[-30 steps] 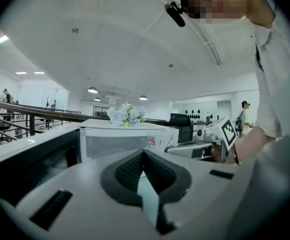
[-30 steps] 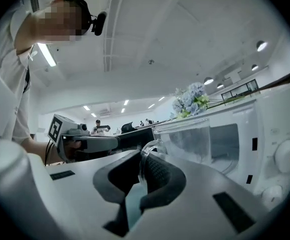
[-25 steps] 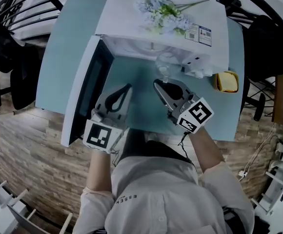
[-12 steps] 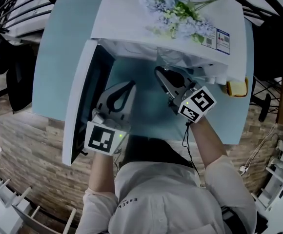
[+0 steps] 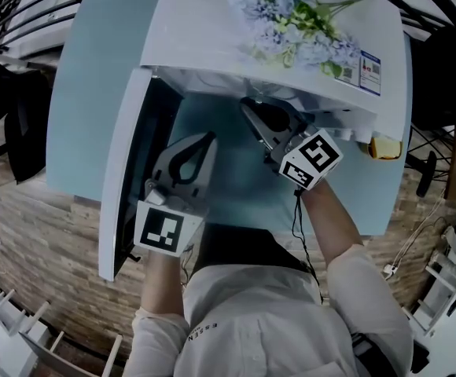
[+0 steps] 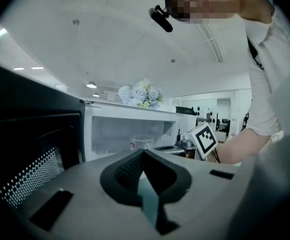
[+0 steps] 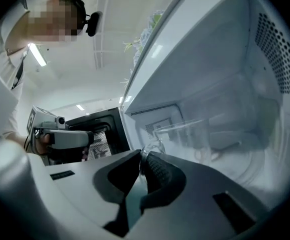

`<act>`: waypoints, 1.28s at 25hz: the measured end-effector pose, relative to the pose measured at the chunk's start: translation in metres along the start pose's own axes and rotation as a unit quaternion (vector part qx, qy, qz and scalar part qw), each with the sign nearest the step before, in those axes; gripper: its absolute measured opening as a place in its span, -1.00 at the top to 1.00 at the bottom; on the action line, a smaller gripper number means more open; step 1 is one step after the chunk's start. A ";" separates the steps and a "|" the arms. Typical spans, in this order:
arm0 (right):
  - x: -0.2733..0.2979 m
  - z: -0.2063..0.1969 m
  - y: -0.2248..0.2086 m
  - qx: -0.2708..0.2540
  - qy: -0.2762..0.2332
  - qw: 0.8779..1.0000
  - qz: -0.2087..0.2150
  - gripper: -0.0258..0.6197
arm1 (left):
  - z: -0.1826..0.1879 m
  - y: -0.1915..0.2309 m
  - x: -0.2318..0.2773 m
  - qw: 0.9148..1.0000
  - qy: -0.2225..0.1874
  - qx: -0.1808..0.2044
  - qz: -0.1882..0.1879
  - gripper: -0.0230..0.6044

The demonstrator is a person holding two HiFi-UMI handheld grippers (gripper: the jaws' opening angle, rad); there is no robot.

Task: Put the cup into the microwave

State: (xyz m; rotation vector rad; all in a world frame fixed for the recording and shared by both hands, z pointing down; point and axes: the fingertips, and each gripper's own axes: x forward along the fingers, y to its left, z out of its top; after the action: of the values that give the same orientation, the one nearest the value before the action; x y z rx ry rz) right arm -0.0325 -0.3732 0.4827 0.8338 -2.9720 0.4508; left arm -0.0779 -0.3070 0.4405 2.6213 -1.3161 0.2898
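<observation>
- The right gripper (image 7: 142, 155) has its jaws pinched almost together on the thin handle of the clear glass cup (image 7: 195, 134). The cup's body sits just beyond the fingertips.
- Those fingertips and the cup are inside the mouth of the microwave (image 5: 212, 30), with the white walls and ceiling of the cavity around them. I can't tell whether the cup's base touches the cavity floor.
- The left gripper (image 6: 142, 152) has its jaws closed pad to pad, with nothing between them. It hovers over the pale blue table (image 5: 94, 93), out in front of the opening.
- Just to the left of the left fingers stands the open door (image 5: 126, 179), swung wide. The cup is ahead of them and a little to the right.
- A bunch of pale flowers (image 5: 299, 26) lies on top of the microwave, above and beyond both pairs of fingers.
</observation>
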 end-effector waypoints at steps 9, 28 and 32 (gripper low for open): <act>0.013 0.000 -0.018 -0.001 -0.005 1.000 -0.021 0.84 | 0.000 0.004 0.003 1.000 -0.001 0.001 0.000 0.93; 0.011 -0.004 -0.023 -0.007 0.020 0.999 -0.037 0.69 | -0.008 0.000 0.005 1.000 0.007 -0.006 -0.005 0.93; 0.001 -0.004 -0.025 -0.023 0.026 0.998 -0.045 0.58 | -0.008 -0.002 0.006 1.000 0.004 -0.005 -0.009 0.93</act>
State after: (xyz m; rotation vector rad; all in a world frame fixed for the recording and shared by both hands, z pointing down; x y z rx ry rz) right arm -0.0208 -0.3933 0.4934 0.9305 -2.8723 0.3919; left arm -0.0739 -0.3086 0.4499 2.6191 -1.2868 0.2899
